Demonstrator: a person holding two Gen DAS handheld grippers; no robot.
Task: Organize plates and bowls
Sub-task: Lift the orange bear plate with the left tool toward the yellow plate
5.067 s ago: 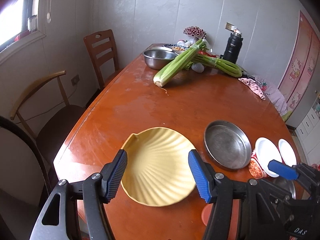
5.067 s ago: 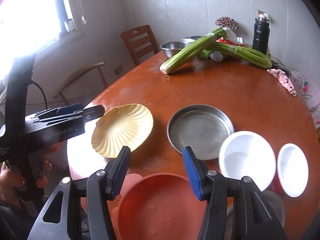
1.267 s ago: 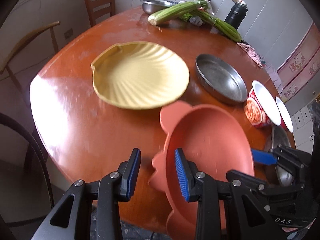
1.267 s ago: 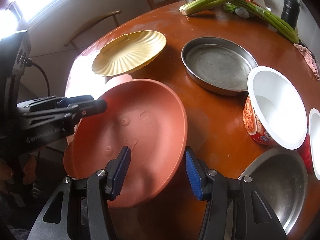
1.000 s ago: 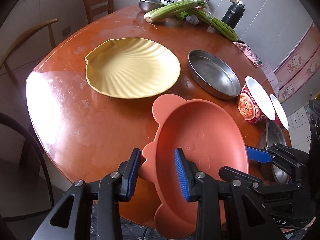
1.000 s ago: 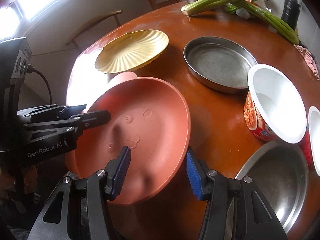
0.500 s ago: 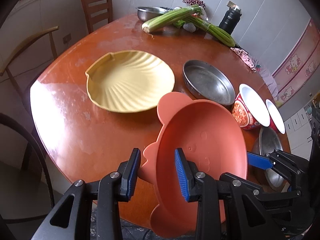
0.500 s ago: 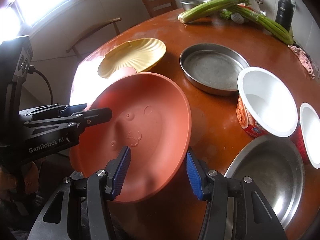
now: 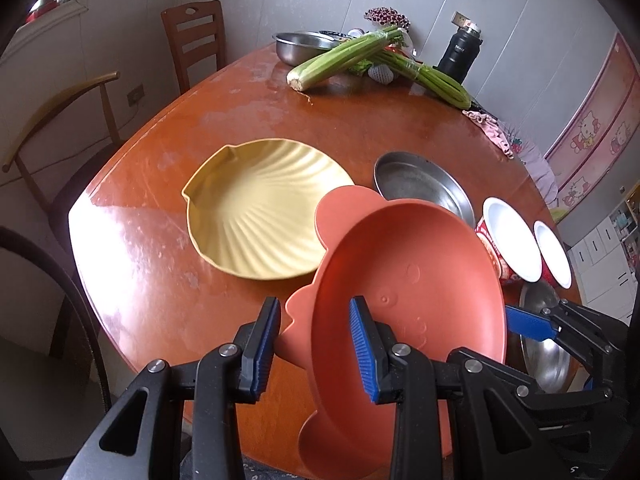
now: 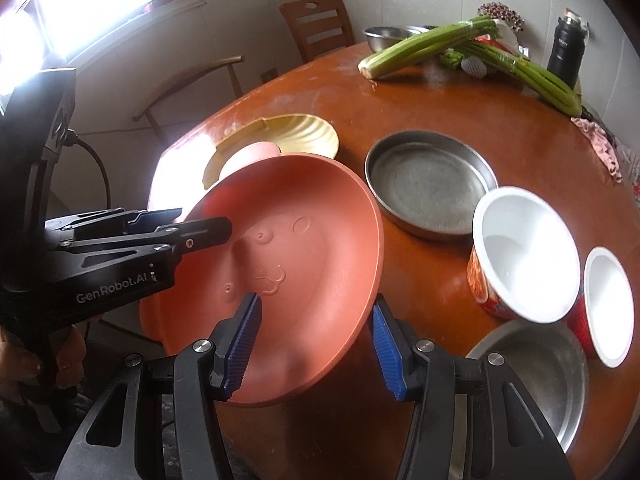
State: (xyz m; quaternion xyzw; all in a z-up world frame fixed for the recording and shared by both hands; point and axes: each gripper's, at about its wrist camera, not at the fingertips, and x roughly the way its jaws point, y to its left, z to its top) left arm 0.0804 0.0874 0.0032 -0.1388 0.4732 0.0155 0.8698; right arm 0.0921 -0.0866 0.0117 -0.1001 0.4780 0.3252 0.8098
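My left gripper (image 9: pixel 314 350) is shut on the near rim of an orange bear-shaped plate (image 9: pixel 412 280) and holds it tilted above the table's front edge. The plate (image 10: pixel 288 272) also shows in the right wrist view, with the left gripper (image 10: pixel 224 230) clamped on its left rim. My right gripper (image 10: pixel 316 346) stands astride the plate's lower right rim, jaws apart. A yellow shell-shaped plate (image 9: pixel 260 208) lies on the table behind. A steel pan (image 9: pixel 424 188) lies to its right.
Two white paper bowls (image 10: pixel 524 252) (image 10: pixel 608 304) and a steel bowl (image 10: pixel 532 376) stand at the right front. Celery bunches (image 9: pixel 344 56), a steel basin (image 9: pixel 300 46) and a black flask (image 9: pixel 460 54) are at the far end. Chairs (image 9: pixel 196 40) stand left of the round wooden table (image 9: pixel 360 120).
The orange plate has risen and tilted more upright, moving toward the yellow plate. Five seconds ago both grippers were open and empty and the plate lay flat.
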